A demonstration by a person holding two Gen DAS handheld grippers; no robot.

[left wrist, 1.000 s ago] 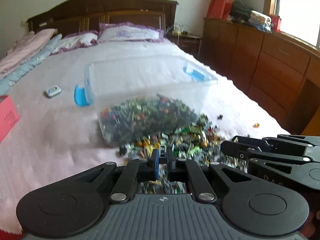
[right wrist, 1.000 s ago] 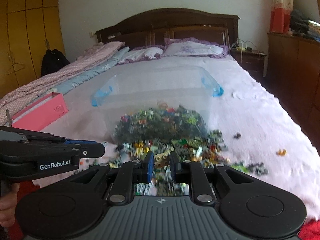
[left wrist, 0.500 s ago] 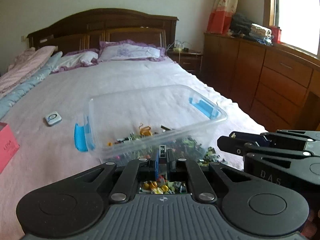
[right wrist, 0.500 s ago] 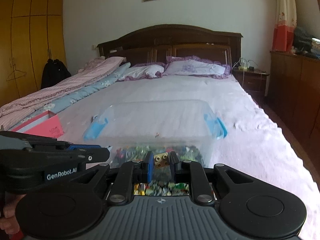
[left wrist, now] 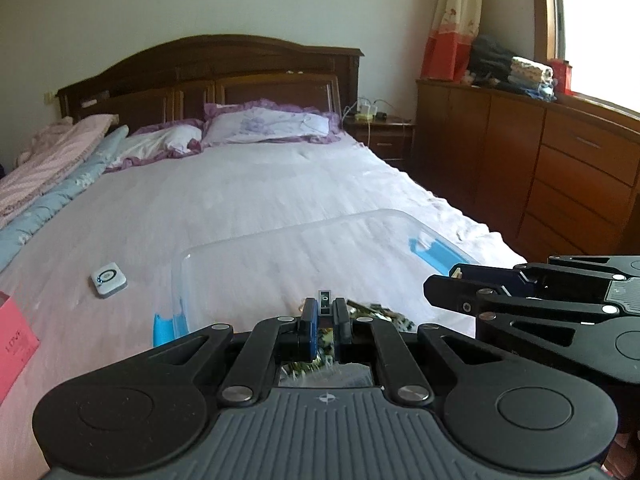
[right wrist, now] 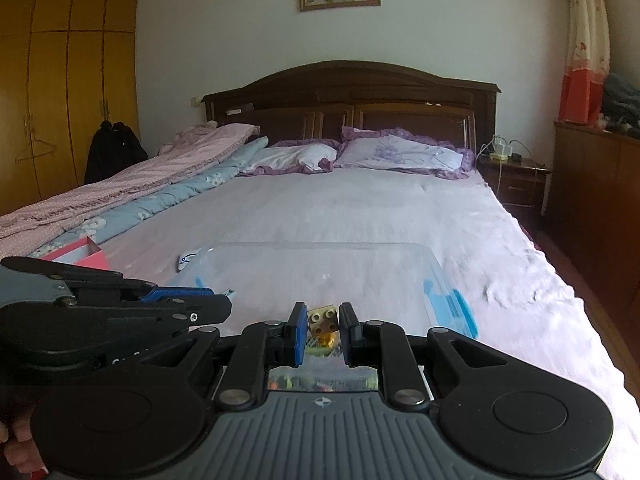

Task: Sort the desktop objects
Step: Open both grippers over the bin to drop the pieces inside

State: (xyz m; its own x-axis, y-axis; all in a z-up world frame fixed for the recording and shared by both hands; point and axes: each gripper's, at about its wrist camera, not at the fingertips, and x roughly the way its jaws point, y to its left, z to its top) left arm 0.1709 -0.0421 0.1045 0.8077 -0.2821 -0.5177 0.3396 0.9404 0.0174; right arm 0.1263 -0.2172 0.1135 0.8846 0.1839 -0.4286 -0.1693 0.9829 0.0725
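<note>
A clear plastic bin (left wrist: 280, 248) with blue handles lies on the bed, with small mixed pieces (left wrist: 380, 314) just showing inside it. My left gripper (left wrist: 325, 312) is shut on a thin dark piece (left wrist: 324, 302) over the bin's near side. My right gripper (right wrist: 323, 322) is shut on a tan studded brick (right wrist: 322, 319) above the bin (right wrist: 320, 264). The right gripper also shows in the left wrist view (left wrist: 520, 292), and the left gripper in the right wrist view (right wrist: 120, 308).
A pink box (left wrist: 12, 336) lies at the bed's left, also in the right wrist view (right wrist: 76, 256). A small white device (left wrist: 108, 280) lies on the sheet left of the bin. A wooden dresser (left wrist: 560, 168) runs along the right. Pillows (right wrist: 360, 156) lie at the headboard.
Both grippers have risen and tilted up, each still holding its piece. The pile of pieces in front of the bin has dropped out of view below them.
</note>
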